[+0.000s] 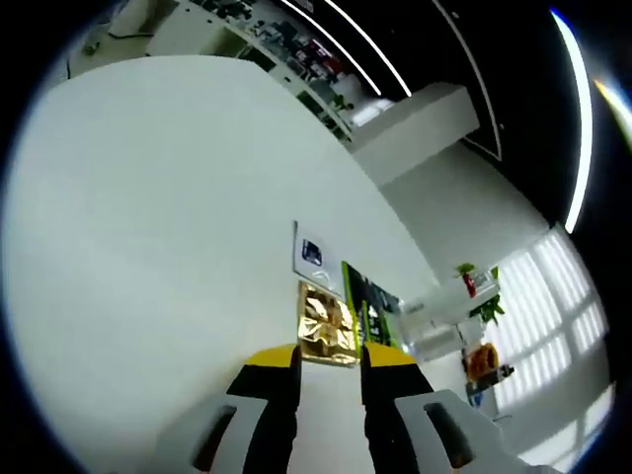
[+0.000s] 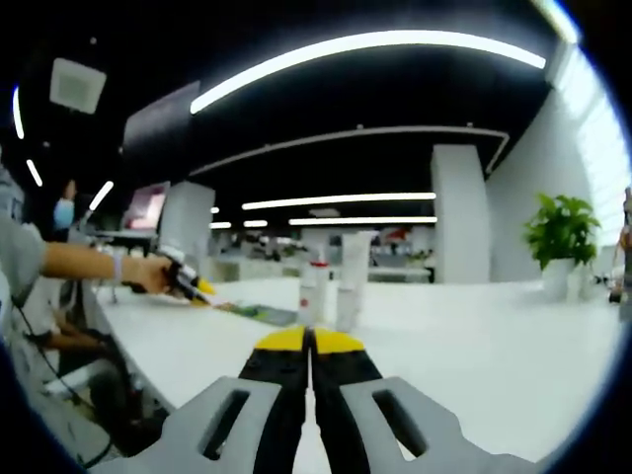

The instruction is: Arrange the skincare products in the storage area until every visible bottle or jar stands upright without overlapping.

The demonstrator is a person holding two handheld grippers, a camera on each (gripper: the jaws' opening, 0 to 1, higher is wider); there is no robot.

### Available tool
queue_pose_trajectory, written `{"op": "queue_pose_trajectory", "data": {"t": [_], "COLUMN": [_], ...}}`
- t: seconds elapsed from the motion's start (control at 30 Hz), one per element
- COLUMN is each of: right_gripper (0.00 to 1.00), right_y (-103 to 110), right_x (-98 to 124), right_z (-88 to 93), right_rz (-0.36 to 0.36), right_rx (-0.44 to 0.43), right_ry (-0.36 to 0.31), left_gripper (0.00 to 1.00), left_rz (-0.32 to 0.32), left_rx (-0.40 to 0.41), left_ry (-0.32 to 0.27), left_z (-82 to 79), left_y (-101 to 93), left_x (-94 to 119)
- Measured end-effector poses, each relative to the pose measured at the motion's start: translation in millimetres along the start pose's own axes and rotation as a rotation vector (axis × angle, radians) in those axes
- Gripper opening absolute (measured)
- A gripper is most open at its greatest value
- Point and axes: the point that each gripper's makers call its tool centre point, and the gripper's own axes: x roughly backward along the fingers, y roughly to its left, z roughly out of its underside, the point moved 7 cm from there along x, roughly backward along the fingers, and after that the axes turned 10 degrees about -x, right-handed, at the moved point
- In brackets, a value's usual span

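Note:
In the right gripper view, a tall white tube (image 2: pixel 354 278) and a shorter white bottle (image 2: pixel 316 288) with a red top stand upright side by side on the white table (image 2: pixel 474 336), well beyond my right gripper (image 2: pixel 310 342), whose yellow-tipped jaws are pressed together with nothing in them. A person's hand holds the left gripper (image 2: pixel 190 282) at the left, over flat packets (image 2: pixel 259 313). In the left gripper view, my left gripper (image 1: pixel 329 359) is open just short of a gold foil sachet (image 1: pixel 327 332), which lies flat beside a green packet (image 1: pixel 367 301) and a white card (image 1: pixel 310 254).
A potted green plant (image 2: pixel 561 242) stands at the table's far right edge. The table's near edge (image 2: pixel 128 346) runs along the left, with a seated person beyond it. White pillars and office desks lie behind the table.

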Motion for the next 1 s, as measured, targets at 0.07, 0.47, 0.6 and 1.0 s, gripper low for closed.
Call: {"op": "queue_pose_trajectory", "data": {"t": [0.07,0.47,0.6,1.0], "right_gripper": [0.00,0.00,0.00,0.13], "right_y": [-0.1,7.4,14.2,43.3], "right_x": [0.2,0.1,-2.9,-25.4], "right_z": [-0.1,-0.3,4.4,17.9], "right_rz": [0.000,-0.032,-0.055,-0.165], "right_rx": [0.000,0.010,0.019,0.037], "right_ry": [-0.002,-0.020,-0.004,0.014], "left_gripper": [0.31,0.35,0.43,0.70], "left_rz": [0.001,0.065,0.235,0.286], "left_rx": [-0.004,-0.265,-0.252,-0.377], "left_ry": [-0.015,-0.242,-0.324,-0.374], "left_z": [1.0,-8.7,2.2,43.4], "left_y": [-2.2,-40.1,-65.2,-83.4], "left_x": [1.9,29.0,37.1,41.6]}}
